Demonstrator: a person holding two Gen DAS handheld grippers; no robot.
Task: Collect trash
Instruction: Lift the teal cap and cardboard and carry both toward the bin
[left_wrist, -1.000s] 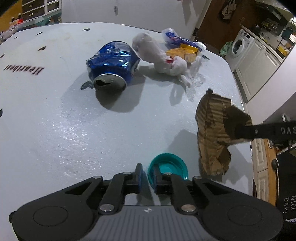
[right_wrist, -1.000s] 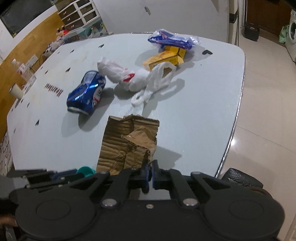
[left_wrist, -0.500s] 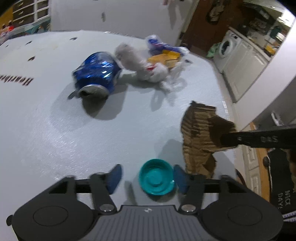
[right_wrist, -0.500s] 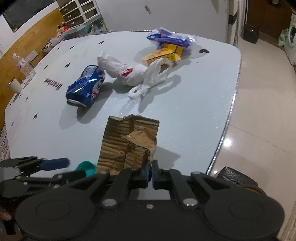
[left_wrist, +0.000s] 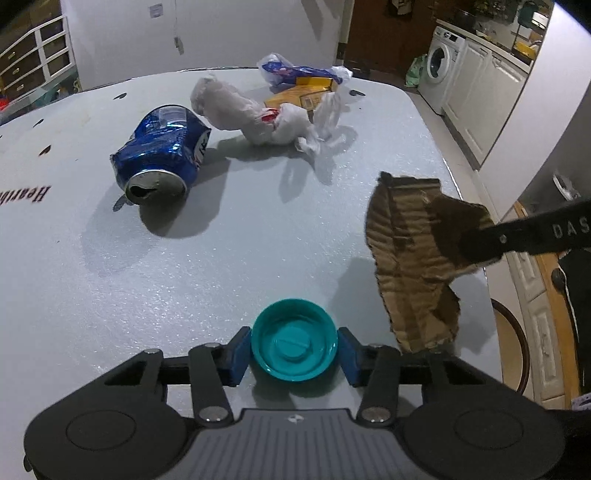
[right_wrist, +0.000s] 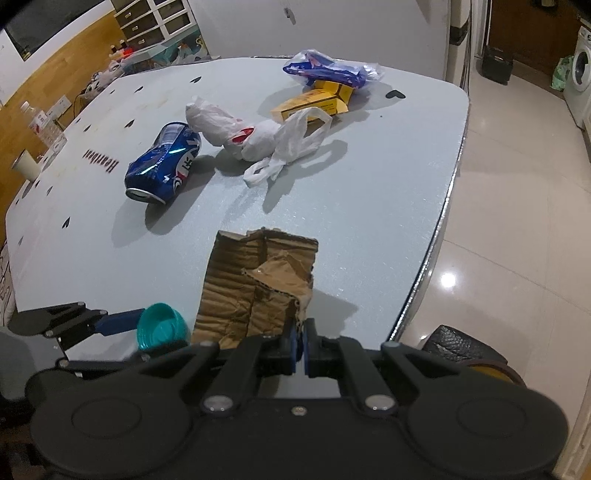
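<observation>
Closing around teal lid (left_wrist: 294, 349): left tool (left_wrist: 294, 354), blue pads at either side of lid rim, apparently touching it; firm grip not confirmed. Lid open side up, low over near part of pale table (left_wrist: 184, 280), contact with table not discernible. From right wrist view, lid (right_wrist: 160, 326) tilted, seen at end of left tool's blue finger.

Pinching torn cardboard piece (right_wrist: 258, 284): right tool (right_wrist: 300, 345), narrow, pads pressed on cardboard's lower corner. Cardboard crumpled, corrugation exposed, raised off table near right edge; in left wrist view cardboard (left_wrist: 406, 258) just right of lid, not touching it.

Remaining on table, farther out:
- crushed blue can (left_wrist: 162, 155) on its side, opening toward left camera, left of centre.
- white plastic bag (left_wrist: 258, 118), bunched, just right of can, handles trailing toward table's right edge.
- yellow box (right_wrist: 314, 105) behind bag, touching or nearly so.
- blue-and-clear wrapper (right_wrist: 332, 72) overlapping far end of yellow box.

Printed red lettering (right_wrist: 101, 160) on table left of can. Washing machine (left_wrist: 441, 70) in background, beyond table.
</observation>
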